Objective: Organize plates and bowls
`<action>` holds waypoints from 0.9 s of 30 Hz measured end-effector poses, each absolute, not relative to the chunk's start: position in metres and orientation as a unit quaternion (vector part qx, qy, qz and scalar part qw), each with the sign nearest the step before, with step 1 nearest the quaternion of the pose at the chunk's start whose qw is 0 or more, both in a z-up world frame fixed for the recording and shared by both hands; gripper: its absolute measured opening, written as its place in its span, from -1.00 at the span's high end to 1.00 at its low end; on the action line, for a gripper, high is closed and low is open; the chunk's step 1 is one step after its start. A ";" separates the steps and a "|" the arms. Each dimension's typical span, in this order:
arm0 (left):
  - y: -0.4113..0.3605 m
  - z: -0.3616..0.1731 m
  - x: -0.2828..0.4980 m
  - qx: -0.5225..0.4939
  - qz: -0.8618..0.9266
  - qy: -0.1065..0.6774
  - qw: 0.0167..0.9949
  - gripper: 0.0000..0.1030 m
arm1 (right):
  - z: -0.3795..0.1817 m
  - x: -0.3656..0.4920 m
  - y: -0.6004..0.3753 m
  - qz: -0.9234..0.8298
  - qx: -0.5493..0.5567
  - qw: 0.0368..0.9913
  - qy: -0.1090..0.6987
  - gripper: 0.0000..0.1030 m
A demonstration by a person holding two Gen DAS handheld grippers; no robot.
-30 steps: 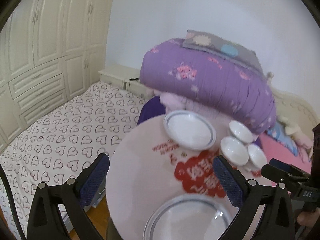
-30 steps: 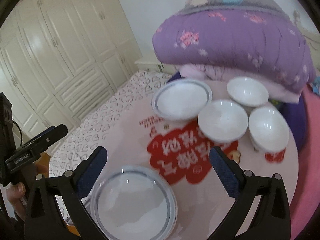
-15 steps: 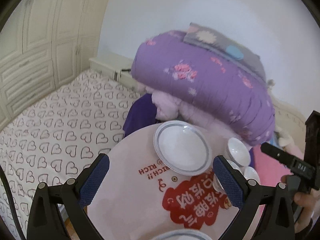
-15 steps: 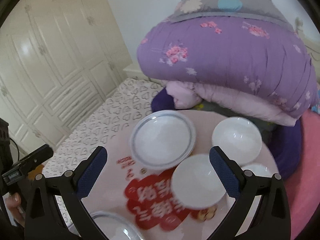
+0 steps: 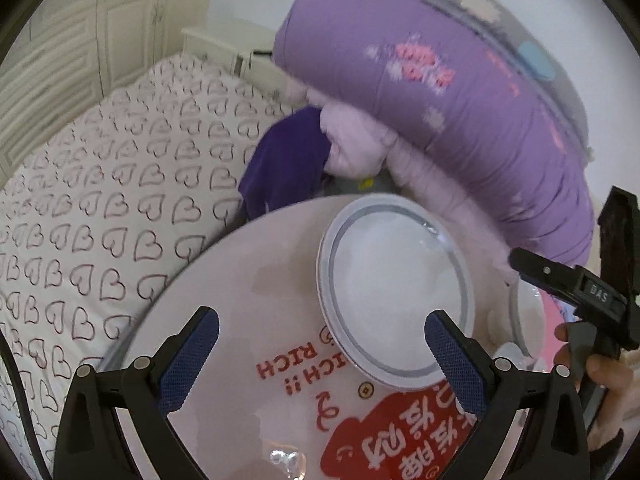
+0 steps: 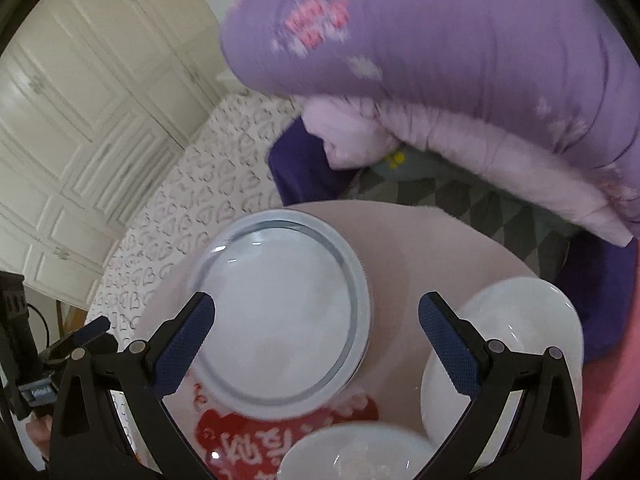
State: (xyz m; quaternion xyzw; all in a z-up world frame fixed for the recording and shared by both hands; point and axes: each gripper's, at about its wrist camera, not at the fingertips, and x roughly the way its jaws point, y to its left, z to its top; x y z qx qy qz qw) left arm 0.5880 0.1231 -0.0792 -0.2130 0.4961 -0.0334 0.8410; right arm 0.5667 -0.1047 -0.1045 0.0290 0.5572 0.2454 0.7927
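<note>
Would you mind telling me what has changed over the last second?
Both open grippers, left and right, have advanced over the round table toward the far grey-rimmed plate; neither holds anything. The near plate has left view. The dishes appear unmoved.

**Room around the far plate**

My left gripper (image 5: 322, 334) and right gripper (image 6: 316, 316) both hang wide open with nothing between their pads. I see bare table (image 5: 256, 280) to the plate's (image 6: 280, 316) left, open for an approach. Behind it the purple quilt (image 6: 460, 52) overhangs the table's far edge and blocks that side. On my right, two bowls (image 6: 516, 320) sit just beside the plate, leaving only a narrow lane of tabletop there
</note>
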 end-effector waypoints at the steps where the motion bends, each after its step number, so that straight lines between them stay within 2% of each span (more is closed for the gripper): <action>1: 0.122 -0.085 0.599 -0.214 -0.036 0.503 0.837 -0.91 | -0.114 0.572 -0.103 0.243 0.028 0.786 0.568 -0.95; 6: 0.115 -0.117 0.645 -0.227 -0.043 0.531 0.815 -0.62 | -0.137 0.582 -0.093 0.233 0.005 0.768 0.596 -0.77; 8: 0.114 -0.127 0.657 -0.236 -0.045 0.537 0.809 -0.57 | -0.139 0.583 -0.088 0.231 -0.008 0.768 0.598 -0.57; 10: 0.112 -0.136 0.667 -0.242 -0.046 0.539 0.806 -0.51 | -0.141 0.586 -0.085 0.230 -0.013 0.766 0.600 -0.48; 20: 0.106 -0.165 0.683 -0.261 -0.058 0.547 0.793 -0.16 | -0.151 0.588 -0.068 0.211 -0.074 0.757 0.614 -0.40; 24: 0.106 -0.166 0.678 -0.267 -0.064 0.545 0.792 0.03 | -0.153 0.590 -0.064 0.209 -0.078 0.749 0.623 -0.35; 27: 0.107 -0.167 0.676 -0.267 -0.063 0.544 0.793 0.06 | -0.150 0.592 -0.063 0.215 -0.067 0.750 0.622 -0.19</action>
